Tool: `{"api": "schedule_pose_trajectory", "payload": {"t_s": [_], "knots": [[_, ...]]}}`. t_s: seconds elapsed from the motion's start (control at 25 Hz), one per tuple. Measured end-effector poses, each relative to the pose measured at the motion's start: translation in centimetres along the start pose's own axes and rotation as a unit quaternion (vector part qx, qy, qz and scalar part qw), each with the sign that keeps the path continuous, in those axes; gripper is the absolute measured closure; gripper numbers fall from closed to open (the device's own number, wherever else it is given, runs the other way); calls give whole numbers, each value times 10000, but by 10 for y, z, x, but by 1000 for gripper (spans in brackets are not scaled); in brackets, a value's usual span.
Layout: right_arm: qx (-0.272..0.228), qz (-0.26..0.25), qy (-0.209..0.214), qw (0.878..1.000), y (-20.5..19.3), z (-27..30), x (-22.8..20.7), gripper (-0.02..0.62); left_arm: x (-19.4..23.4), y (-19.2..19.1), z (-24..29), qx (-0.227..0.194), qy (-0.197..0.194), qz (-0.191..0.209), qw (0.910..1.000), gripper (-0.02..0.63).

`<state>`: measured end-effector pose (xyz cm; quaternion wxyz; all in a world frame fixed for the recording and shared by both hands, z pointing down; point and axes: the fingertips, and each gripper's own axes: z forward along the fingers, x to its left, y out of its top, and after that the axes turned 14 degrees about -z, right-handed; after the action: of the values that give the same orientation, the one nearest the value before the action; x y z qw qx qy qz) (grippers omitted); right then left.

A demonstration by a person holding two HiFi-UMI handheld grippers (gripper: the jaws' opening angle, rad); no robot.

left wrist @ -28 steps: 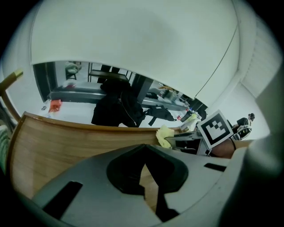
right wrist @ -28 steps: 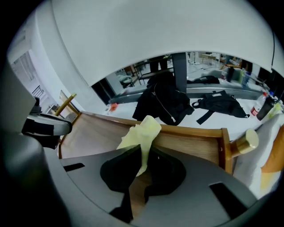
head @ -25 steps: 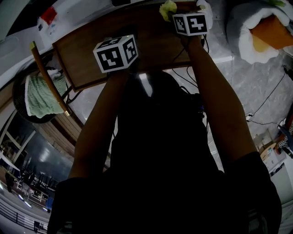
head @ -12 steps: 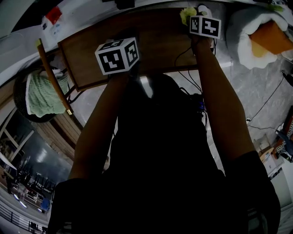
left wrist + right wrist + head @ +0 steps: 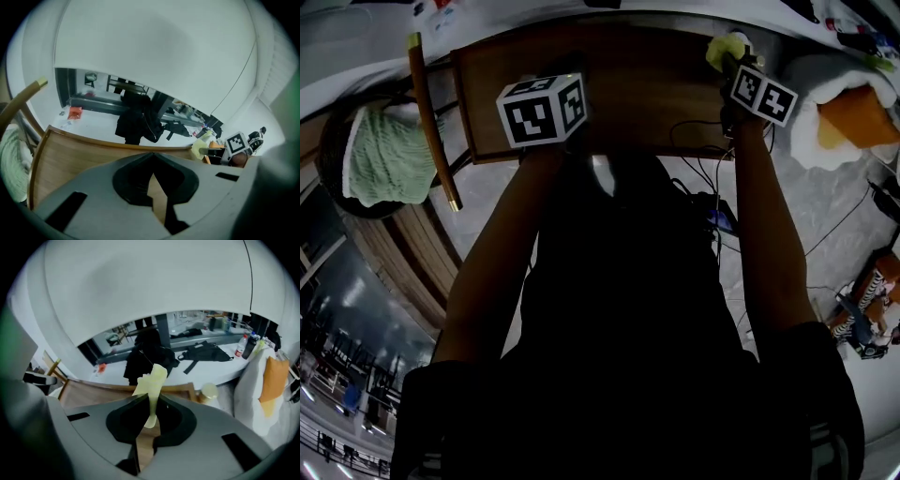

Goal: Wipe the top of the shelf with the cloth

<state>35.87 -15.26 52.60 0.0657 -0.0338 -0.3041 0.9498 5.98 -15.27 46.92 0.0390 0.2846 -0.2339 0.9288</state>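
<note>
The brown wooden shelf top (image 5: 628,84) spans the top of the head view. My right gripper (image 5: 149,420) is shut on a pale yellow cloth (image 5: 151,380), which sticks up from between its jaws. In the head view that cloth (image 5: 724,47) lies at the shelf's far right corner, just beyond the right marker cube (image 5: 764,94). My left gripper (image 5: 153,187) is shut with nothing in it, low over the wooden top (image 5: 84,159). Its marker cube (image 5: 539,110) hangs over the shelf's near left part. From the left gripper view the cloth (image 5: 201,147) shows at the far right.
A green knitted cloth (image 5: 384,159) lies on a round seat at the left, beside a wooden rail (image 5: 431,122). A white cushion with an orange one (image 5: 853,112) sits at the right. Cables (image 5: 703,178) trail below the shelf. A black jacket (image 5: 150,357) lies on the white table behind.
My right gripper has carried the cloth to the right along the shelf's far edge, to its right corner. The left gripper has stayed about where it was.
</note>
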Motion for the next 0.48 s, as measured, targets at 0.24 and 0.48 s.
{"api": "schedule_pose_trajectory", "payload": {"t_s": [0.24,0.48], "knots": [[-1071,-409,1636,9798,53,-22,157,551,52,20,-48,-284,-6,-459,9985,595],[-1102,-828,2851,9486,77,-12,329,551,103,42,-107,-447,76,-661,9968,595]]}}
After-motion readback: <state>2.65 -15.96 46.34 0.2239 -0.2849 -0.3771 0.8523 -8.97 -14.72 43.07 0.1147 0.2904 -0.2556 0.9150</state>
